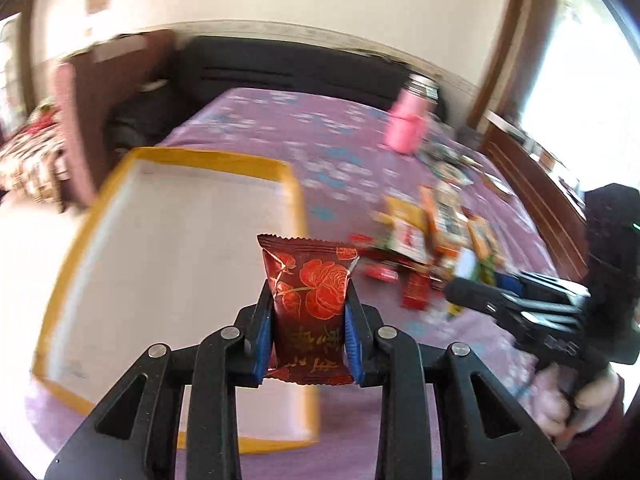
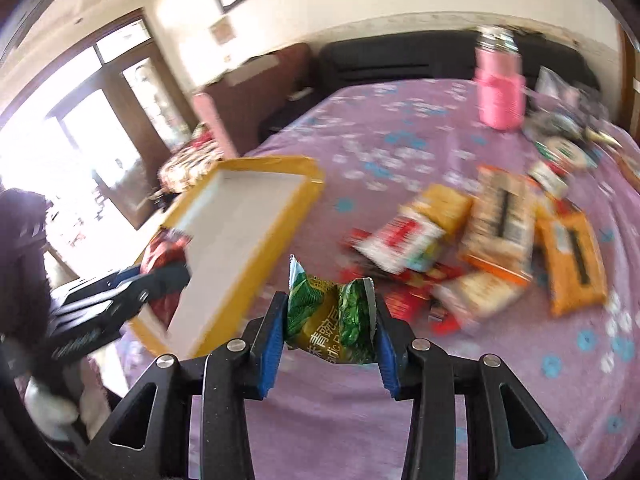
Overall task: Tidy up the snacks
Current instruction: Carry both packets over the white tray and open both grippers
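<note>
My left gripper (image 1: pixel 308 304) is shut on a dark red snack packet with a rose print (image 1: pixel 310 296), held upright above the near right part of a shallow white tray with a yellow rim (image 1: pixel 294 184). My right gripper (image 2: pixel 330 312) is shut on a crumpled green snack packet (image 2: pixel 332 320), held above the purple cloth just right of the tray (image 2: pixel 276 248). A pile of mixed snack packets (image 2: pixel 480 240) lies on the cloth to the right; it also shows in the left wrist view (image 1: pixel 432 240). The left gripper with its red packet shows at the left of the right wrist view (image 2: pixel 160 272).
A pink bottle with a metal lid (image 2: pixel 500 88) stands at the far side of the table, with more clutter (image 2: pixel 560 140) beside it. A dark sofa (image 1: pixel 300 64) runs behind the table. The purple flowered cloth (image 2: pixel 400 152) covers the table.
</note>
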Available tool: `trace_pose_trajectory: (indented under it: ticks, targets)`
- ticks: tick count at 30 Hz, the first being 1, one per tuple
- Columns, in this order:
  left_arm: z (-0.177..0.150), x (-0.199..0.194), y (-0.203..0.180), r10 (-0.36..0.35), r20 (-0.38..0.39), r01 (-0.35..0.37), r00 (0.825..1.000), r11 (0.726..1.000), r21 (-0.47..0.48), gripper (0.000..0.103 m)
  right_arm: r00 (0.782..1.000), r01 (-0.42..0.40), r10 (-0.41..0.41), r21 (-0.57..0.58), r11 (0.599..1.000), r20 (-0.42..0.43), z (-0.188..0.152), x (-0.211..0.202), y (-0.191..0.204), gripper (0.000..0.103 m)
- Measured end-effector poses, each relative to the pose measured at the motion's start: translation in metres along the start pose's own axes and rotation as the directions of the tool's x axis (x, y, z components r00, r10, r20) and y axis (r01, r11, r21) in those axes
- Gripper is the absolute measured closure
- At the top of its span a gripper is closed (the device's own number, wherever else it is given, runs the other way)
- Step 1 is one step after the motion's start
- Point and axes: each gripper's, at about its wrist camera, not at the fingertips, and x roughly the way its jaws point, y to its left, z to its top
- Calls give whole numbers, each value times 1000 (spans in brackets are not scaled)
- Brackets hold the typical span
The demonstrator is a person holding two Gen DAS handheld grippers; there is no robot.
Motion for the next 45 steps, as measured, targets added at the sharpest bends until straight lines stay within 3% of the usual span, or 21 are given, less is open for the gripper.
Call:
trace_pose_trajectory:
  ticks: [3,9,15,24,29,34,36,41,45]
  targets:
    - [1,0,29,85,7,-84,996,996,-31,76,999,-44,43,-48,998,-27,9,16,32,62]
    - [-9,11,82,174,-36,-176,984,979,-104,75,989,-117,104,-135,984,-101,16,64,96,62]
    - [-22,21,109,198,-91,-210,976,967,-147,75,976,-140,100,-209,968,-195,1,111,144,62]
    - [-31,18,117,190,-102,-206,977,960,-191,70,964,-152,92,-230,961,-251,-22,141,159,58]
    - [-29,6,111,198,-75,-209,977,956,-206,60,964,-171,122,-202,964,-234,-18,134,157,53]
    - [-24,-16,101,184,-17,-182,983,955,-235,58,969,-197,164,-175,965,-186,-13,107,145,49]
    - [-23,-26,93,168,13,-160,986,959,-235,50,972,-198,174,-152,968,-159,-11,94,132,46]
    - [-16,-35,58,93,52,-82,994,980,-179,43,986,-151,147,-55,987,-78,-12,56,73,45]
    - [-11,-26,24,40,46,-36,998,994,-103,42,999,-46,48,93,995,-15,-14,26,-10,44]
